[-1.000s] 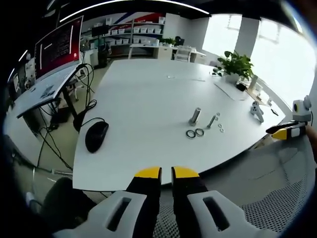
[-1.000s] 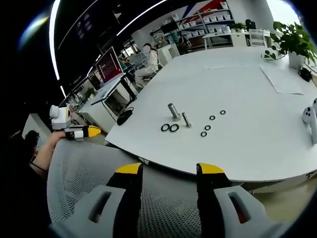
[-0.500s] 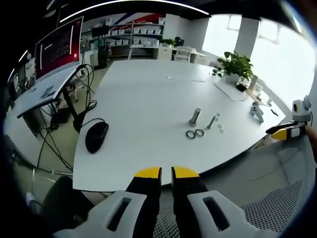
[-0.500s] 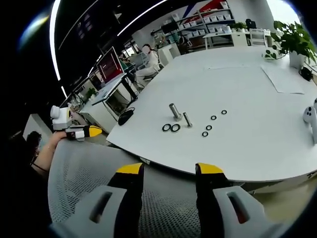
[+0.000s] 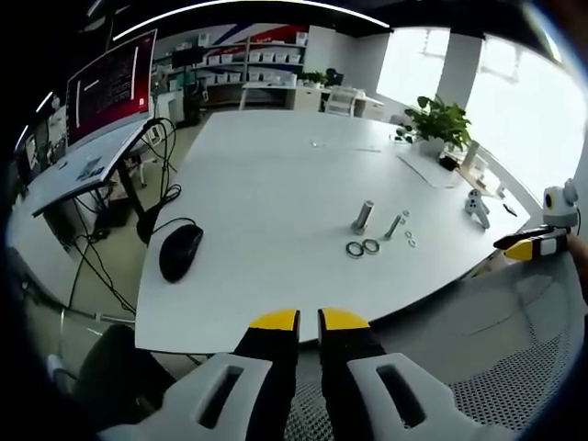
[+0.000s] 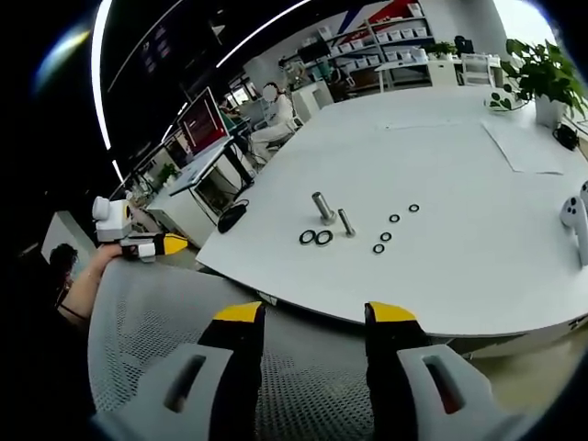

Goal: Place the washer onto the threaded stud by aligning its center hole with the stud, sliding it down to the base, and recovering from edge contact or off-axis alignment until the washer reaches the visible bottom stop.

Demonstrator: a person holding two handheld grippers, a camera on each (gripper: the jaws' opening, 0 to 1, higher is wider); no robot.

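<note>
White table [image 5: 266, 184] wide and bare around my parts, stud [image 6: 322, 207] standing mid-table, two washers [image 6: 315, 237] flat just beside it, my left gripper [image 5: 309, 321] clenched before the near edge, right gripper [image 6: 304, 313] released.

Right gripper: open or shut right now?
Open. In the right gripper view, the right gripper has a wide gap between its yellow-tipped jaws, nothing held between them, and it is short of the white table.
</note>
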